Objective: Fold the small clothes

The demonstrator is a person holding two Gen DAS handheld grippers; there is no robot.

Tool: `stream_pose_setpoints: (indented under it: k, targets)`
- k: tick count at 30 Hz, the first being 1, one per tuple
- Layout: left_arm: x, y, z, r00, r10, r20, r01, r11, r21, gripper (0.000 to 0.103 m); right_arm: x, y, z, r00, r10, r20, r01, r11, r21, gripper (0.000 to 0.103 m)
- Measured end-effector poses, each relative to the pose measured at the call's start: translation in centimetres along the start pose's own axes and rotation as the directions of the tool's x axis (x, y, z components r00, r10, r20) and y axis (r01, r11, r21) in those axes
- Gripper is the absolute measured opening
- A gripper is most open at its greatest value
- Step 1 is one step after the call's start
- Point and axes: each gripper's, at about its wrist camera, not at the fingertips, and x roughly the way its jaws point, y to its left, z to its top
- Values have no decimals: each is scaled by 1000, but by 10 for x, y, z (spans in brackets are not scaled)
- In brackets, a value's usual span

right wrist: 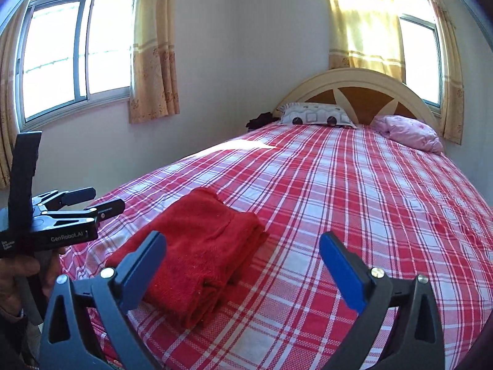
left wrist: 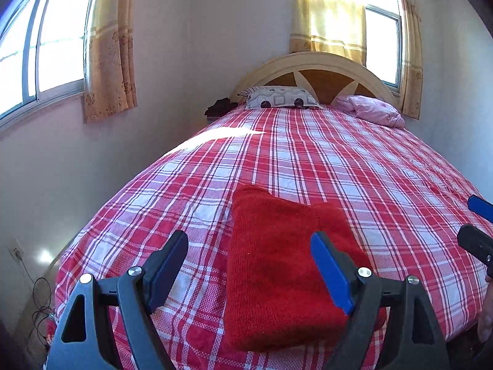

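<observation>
Red cloth [left wrist: 277,265], folded into a thick stack, flat on the bed [left wrist: 385,178] near the foot end. Soft and fuzzy, with layers showing along one side in the right wrist view [right wrist: 200,256].

Left gripper [left wrist: 249,262] up above the cloth, jaws wide apart, nothing between them, not touching the cloth. Same gripper seen from the side in the right wrist view [right wrist: 101,203], held by a hand [right wrist: 18,274] at the bottom left corner.

Right gripper [right wrist: 240,265] also up above the bed, jaws spread very wide, nothing held. Cloth just by its left finger [right wrist: 144,265], bare bedspread under the rest. Tips of this gripper peeking in at the right edge of the left wrist view [left wrist: 477,225].

Red and white checks all over the bed. Two pillows at the far end by the headboard [left wrist: 314,64]: one with a pattern [left wrist: 280,97], one pink [left wrist: 369,109]. Bright patch of sun on the bed. Two windows [right wrist: 77,49] with yellow curtains [right wrist: 154,61].
</observation>
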Motion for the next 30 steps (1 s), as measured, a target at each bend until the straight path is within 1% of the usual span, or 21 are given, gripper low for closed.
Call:
stream_pose_setpoints:
  k: [5, 8, 12, 16, 23, 30]
  targets:
    - [-4, -1, 1, 1000, 11, 4, -11, 1000, 1, 83, -6, -2, -1, 1000, -10, 10, 9, 1000, 10, 103]
    - [-6, -2, 2, 1000, 4, 4, -4, 1000, -3, 83, -11, -3, 1, 1000, -14, 24, 14, 1000, 10, 103]
    - [-3, -2, 2, 1000, 5, -15, -5, 1000, -16, 83, -13, -2, 1, 999, -18, 30, 18, 1000, 3, 103]
    - [0, -6, 0, 999, 0, -32, 0, 1000, 0, 83, -12, -2, 0, 999, -18, 27, 18, 1000, 1, 103]
    - [-1, -14, -1, 1000, -15, -27, 15, 1000, 27, 83, -12, -3, -2, 1000, -15, 24, 15, 1000, 1, 103]
    - [-2, -14, -1, 1000, -5, -19, 6, 999, 31, 86, -13, -3, -2, 1000, -11, 25, 11, 1000, -1, 103]
